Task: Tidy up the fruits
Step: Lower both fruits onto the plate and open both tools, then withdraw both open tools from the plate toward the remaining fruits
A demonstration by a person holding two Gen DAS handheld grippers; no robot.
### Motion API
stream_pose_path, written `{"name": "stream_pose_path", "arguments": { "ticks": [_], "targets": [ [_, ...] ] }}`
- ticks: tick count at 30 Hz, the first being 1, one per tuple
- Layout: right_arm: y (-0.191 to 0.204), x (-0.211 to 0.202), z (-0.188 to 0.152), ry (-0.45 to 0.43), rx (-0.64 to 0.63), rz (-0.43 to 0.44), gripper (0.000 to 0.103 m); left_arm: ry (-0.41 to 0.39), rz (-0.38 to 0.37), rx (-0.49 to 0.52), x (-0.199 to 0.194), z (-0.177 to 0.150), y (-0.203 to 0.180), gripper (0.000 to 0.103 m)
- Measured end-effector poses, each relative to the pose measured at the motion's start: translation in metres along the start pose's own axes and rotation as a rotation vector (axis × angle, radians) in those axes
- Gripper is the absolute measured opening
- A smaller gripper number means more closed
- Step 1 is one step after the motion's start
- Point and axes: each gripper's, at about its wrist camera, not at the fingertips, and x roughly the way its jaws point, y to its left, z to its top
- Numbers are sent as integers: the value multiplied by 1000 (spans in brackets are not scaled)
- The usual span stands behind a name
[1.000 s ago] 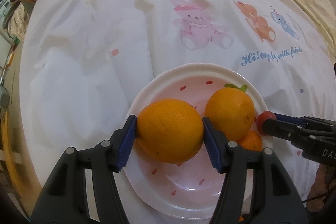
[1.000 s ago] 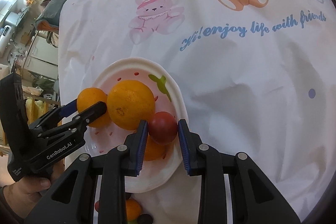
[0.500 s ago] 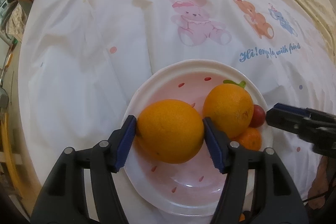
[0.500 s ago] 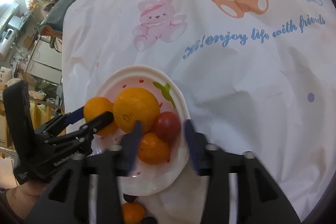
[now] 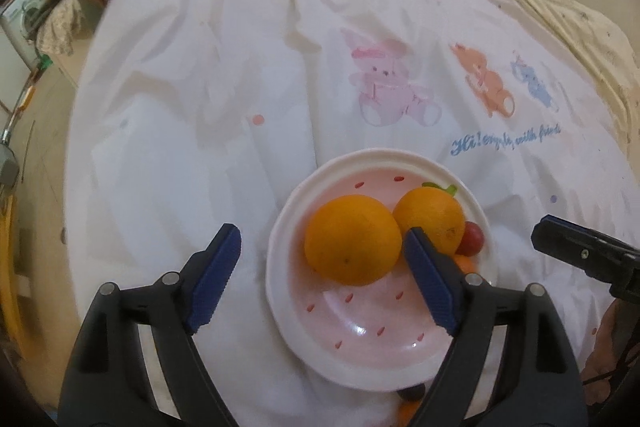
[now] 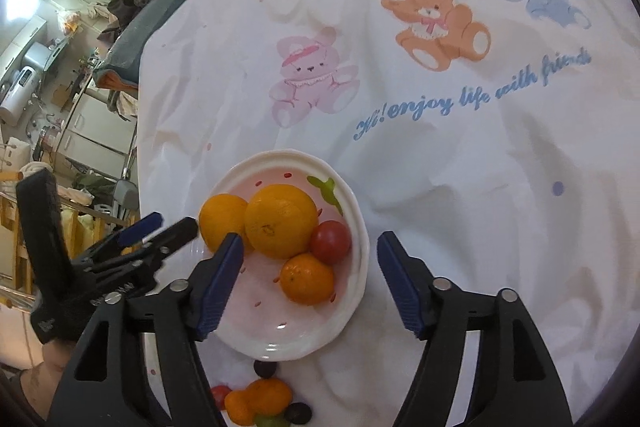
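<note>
A pink and white plate (image 5: 372, 359) (image 6: 352, 291) sits on the white printed cloth. On it lie two large oranges (image 5: 352, 241) (image 5: 430, 217), a small mandarin (image 6: 307, 279) and a red tomato (image 6: 331, 242). My left gripper (image 5: 324, 277) is open and empty, raised above the plate's left side, its right finger beside the near orange. My right gripper (image 6: 310, 281) is open and empty above the plate's near edge. Each gripper shows at the edge of the other's view.
A small heap of loose fruit (image 6: 260, 401), with mandarins, dark grapes and a red tomato, lies on the cloth just in front of the plate. The cloth (image 6: 440, 147) spreads far and right. Room clutter lies past its left edge.
My left gripper opened and let go of the large orange, then drew back and up. My right gripper opened, released the tomato onto the plate and pulled back.
</note>
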Motion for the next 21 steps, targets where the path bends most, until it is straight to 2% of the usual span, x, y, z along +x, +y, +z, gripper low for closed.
{"name": "stream_pose_path", "arguments": {
  "ticks": [3,5,7,10,16,21],
  "targets": [
    [10,-17,-6,-33,-40,-10,74,-54,21,-1,-20,0,2,81],
    [14,-29,-9,-60,-58,-10,79,-87,31,-4,-33,-3,4,81],
    [19,-41,-14,-93,-83,-20,83,-102,35,-22,-44,-9,8,81],
    [23,-56,-25,-133,-121,-50,84,-120,35,-40,-56,-19,15,81],
    [23,-74,-45,-160,-105,-52,85,-136,36,-47,-77,-39,20,81],
    [23,-86,-57,-191,-90,-55,85,-223,31,-54,-106,-59,23,81]
  ]
}}
